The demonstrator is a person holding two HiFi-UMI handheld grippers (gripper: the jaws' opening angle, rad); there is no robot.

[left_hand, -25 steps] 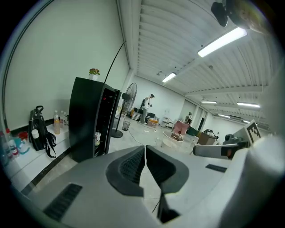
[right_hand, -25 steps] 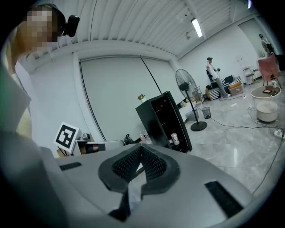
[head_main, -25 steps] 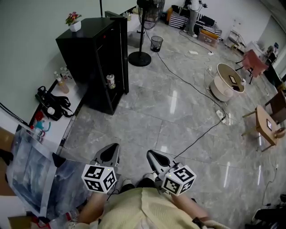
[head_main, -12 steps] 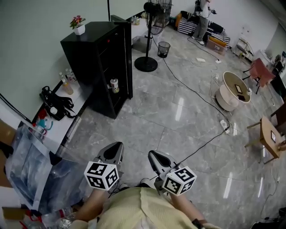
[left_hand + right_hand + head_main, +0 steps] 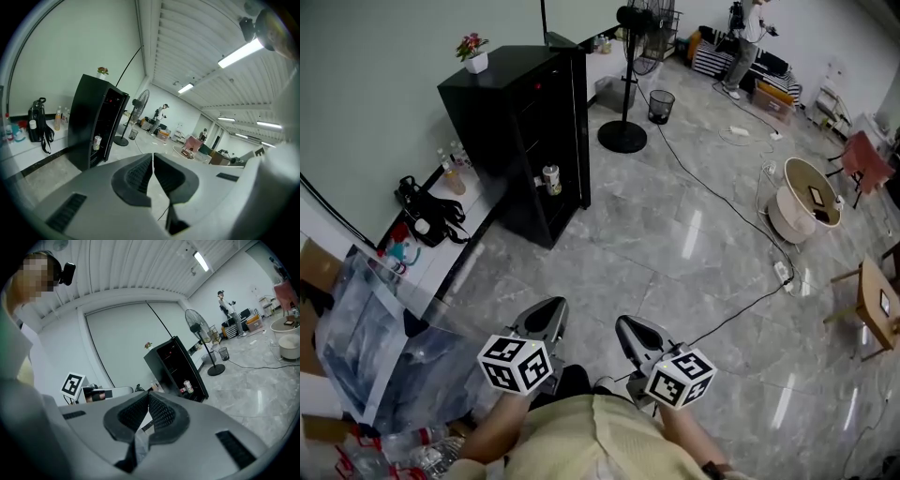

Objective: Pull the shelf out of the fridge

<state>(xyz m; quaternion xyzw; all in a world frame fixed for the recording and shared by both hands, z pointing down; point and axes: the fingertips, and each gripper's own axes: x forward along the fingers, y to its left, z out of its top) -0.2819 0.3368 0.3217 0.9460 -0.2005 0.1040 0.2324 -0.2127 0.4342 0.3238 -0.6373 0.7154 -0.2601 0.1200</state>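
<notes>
At the bottom of the head view, left gripper (image 5: 549, 307) and right gripper (image 5: 624, 325) side by side above the grey tiled floor (image 5: 675, 244), fingers (image 5: 540, 322) of each pressed together on nothing, both aimed toward the black fridge (image 5: 511, 112) and well apart from it. Against the wall, that fridge open at the front, a can (image 5: 550, 178) low in the opening, a flower pot (image 5: 474, 56) on top, a standing fan (image 5: 630, 66) and a bin (image 5: 661, 105) beyond, a black bag (image 5: 427, 214) on the white surface (image 5: 450, 258) beside. In the left gripper view, fingers (image 5: 139, 174) shut tip to tip, nothing between them; fridge (image 5: 89, 117) far off at left, can (image 5: 97, 142) at its lower front, bag (image 5: 37, 124) further left. In the right gripper view, fingers (image 5: 161, 411) likewise closed and empty; fridge (image 5: 161, 363) ahead across the floor, shelf (image 5: 172, 365) only faint lines in the dark interior, seated inside and not drawn out; can (image 5: 188, 386) at the bottom of the opening, whether on a shelf or in the door not to be told.
</notes>
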